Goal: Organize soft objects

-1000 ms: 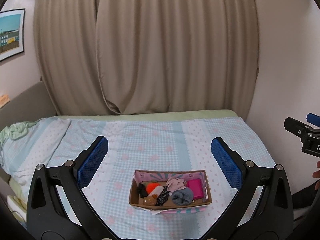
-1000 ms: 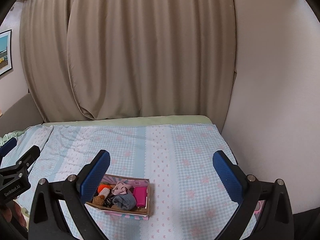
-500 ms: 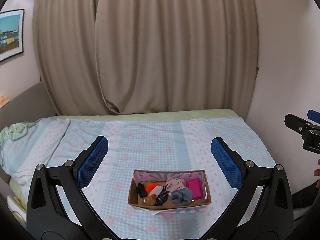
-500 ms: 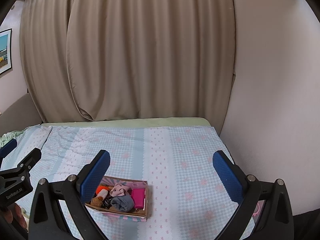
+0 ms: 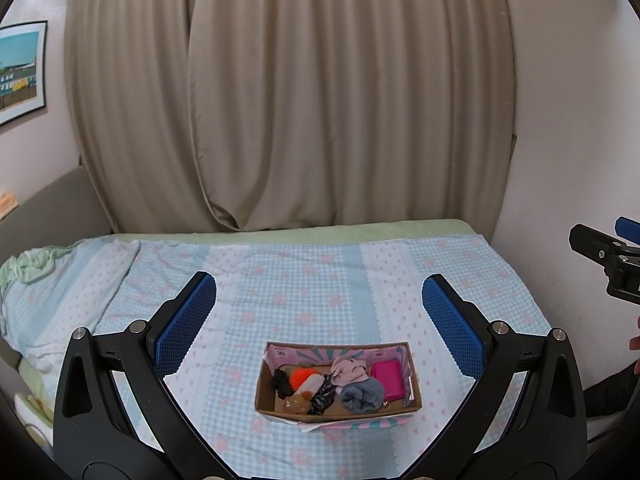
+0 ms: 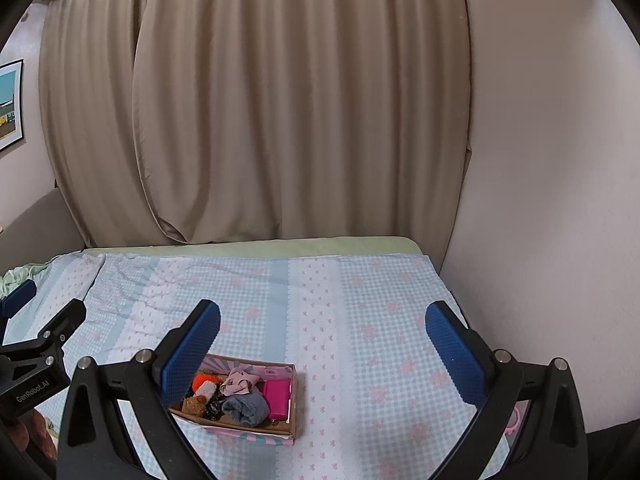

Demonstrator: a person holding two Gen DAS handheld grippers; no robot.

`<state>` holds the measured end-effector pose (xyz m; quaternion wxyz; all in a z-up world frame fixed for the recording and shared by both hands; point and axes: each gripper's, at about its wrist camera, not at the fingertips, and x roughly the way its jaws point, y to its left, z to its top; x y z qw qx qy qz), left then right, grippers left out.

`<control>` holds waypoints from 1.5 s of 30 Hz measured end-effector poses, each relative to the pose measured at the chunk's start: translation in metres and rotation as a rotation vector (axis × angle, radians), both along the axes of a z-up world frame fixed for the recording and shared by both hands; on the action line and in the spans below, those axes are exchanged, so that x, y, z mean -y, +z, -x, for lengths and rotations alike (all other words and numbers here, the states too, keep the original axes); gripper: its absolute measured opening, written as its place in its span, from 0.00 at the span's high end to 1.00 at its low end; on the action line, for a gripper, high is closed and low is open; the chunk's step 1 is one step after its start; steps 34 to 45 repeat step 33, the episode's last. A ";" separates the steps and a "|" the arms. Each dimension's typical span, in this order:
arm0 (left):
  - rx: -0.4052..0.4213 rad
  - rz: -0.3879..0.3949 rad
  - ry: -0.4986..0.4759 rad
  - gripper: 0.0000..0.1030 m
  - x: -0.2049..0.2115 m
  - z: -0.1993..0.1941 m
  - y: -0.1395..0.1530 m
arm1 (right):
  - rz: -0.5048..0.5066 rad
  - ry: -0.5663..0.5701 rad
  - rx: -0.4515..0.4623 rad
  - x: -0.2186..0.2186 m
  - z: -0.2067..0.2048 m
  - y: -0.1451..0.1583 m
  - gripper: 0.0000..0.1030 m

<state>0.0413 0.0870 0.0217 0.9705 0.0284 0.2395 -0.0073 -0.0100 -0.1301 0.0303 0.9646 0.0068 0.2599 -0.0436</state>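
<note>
A shallow cardboard box sits on the bed, near the front. It holds several soft items: a grey rolled sock, a magenta pouch, a pale pink cloth, an orange-and-white plush, a brown plush and black pieces. My left gripper is open and empty above and behind the box. My right gripper is open and empty, right of the box.
The bed has a blue-and-pink checked sheet. A crumpled green cloth lies at its far left. Beige curtains hang behind; a white wall borders the right side. A pink ring lies at the bed's right edge.
Both grippers have drawn back and up slightly; the box sits lower in both views. Jaws stay open.
</note>
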 end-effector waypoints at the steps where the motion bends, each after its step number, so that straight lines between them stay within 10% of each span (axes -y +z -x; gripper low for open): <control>1: 0.000 0.000 0.000 0.00 0.000 0.000 0.000 | 0.001 0.002 0.000 0.000 0.000 0.000 0.01; 45: -0.029 0.006 0.050 0.00 0.022 -0.018 -0.026 | 0.024 0.049 -0.085 0.017 -0.024 -0.014 0.01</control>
